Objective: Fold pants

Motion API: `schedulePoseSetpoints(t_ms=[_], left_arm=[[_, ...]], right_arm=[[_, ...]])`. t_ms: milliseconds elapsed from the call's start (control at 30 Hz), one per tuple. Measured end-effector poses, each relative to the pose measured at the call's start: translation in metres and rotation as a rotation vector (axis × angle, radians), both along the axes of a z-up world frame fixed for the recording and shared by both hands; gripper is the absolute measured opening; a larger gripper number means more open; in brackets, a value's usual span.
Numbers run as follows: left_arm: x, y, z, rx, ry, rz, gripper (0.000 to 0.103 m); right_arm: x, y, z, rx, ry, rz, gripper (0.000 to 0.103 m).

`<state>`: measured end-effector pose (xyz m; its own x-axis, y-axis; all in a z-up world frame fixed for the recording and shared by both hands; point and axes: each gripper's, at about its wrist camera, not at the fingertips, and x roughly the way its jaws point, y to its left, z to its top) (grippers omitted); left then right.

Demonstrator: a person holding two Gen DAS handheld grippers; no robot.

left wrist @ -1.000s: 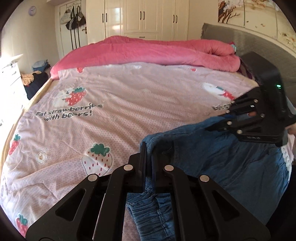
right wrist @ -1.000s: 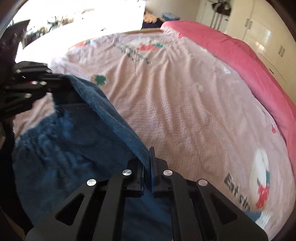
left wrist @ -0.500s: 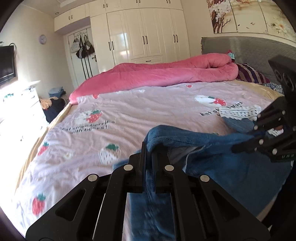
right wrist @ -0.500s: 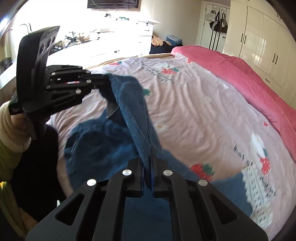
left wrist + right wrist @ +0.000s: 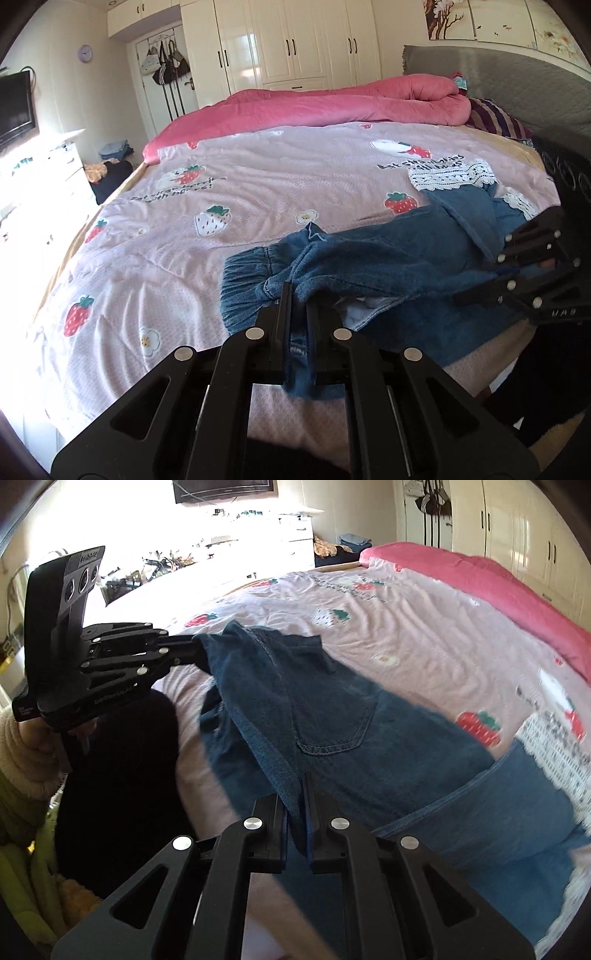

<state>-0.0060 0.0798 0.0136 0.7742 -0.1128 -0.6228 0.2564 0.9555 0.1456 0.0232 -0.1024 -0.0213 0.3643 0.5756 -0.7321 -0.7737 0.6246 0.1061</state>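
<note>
Both grippers clamped on pants over near edge of bed.
Bed (image 5: pixel 258 192): pink strawberry-print cover, pink duvet (image 5: pixel 332 107) bunched along the far edge. Pants (image 5: pixel 388 266): blue denim, crumpled, doubled over, elastic gathered waistband at left, patch pocket (image 5: pixel 332 720) up, white lace trim (image 5: pixel 450 177) at far end, partly lifted off cover. Left gripper (image 5: pixel 297 306): jaws narrow, denim pinched between. Right gripper (image 5: pixel 295 805): jaws narrow, fold of denim edge pinched.
</note>
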Motion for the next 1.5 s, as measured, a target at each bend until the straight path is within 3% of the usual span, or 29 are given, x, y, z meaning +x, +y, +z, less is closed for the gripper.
schedulePoseSetpoints(t_ms=[200, 267, 300, 333, 500, 600, 800, 900, 1067, 1167, 1333, 1500], left_arm=[[-0.004, 0.002, -0.012, 0.034, 0.057, -0.003, 0.007], [-0.006, 0.002, -0.013, 0.033, 0.073, 0.003, 0.015], [-0.006, 0.002, -0.014, 0.037, 0.094, 0.001, 0.026], [-0.007, 0.002, -0.016, 0.043, 0.104, 0.006, 0.027], [-0.014, 0.014, -0.015, -0.042, 0.144, 0.002, 0.027], [-0.022, 0.021, -0.009, -0.077, 0.145, 0.001, 0.027], [-0.033, 0.035, 0.023, -0.139, 0.079, 0.039, 0.029], [-0.020, 0.024, 0.030, -0.179, 0.084, 0.004, 0.029], [0.010, -0.015, 0.011, -0.183, 0.149, -0.087, 0.029], [0.027, -0.024, -0.016, -0.153, 0.237, -0.070, 0.028], [0.043, -0.016, -0.052, -0.145, 0.336, -0.006, 0.028], [0.040, -0.011, -0.046, -0.193, 0.320, 0.002, 0.028]], right_arm=[[-0.007, 0.002, -0.015, -0.020, 0.023, -0.001, 0.012], [-0.008, 0.003, -0.019, -0.022, 0.036, -0.003, 0.013], [-0.009, 0.003, -0.020, -0.020, 0.044, 0.000, 0.015], [-0.009, 0.004, -0.021, -0.016, 0.048, 0.003, 0.018], [-0.011, 0.005, -0.025, 0.011, 0.085, 0.006, 0.024], [-0.014, 0.007, -0.028, 0.021, 0.105, 0.018, 0.033], [-0.018, 0.013, -0.031, 0.022, 0.132, 0.046, 0.037], [-0.020, 0.008, -0.021, 0.044, 0.119, 0.037, 0.038], [-0.015, -0.013, 0.002, 0.097, 0.050, -0.051, 0.039], [-0.004, -0.019, -0.013, 0.037, 0.082, -0.106, 0.042], [0.005, -0.023, -0.036, 0.031, 0.143, -0.132, 0.042], [0.002, -0.044, -0.015, 0.102, 0.135, -0.143, 0.050]])
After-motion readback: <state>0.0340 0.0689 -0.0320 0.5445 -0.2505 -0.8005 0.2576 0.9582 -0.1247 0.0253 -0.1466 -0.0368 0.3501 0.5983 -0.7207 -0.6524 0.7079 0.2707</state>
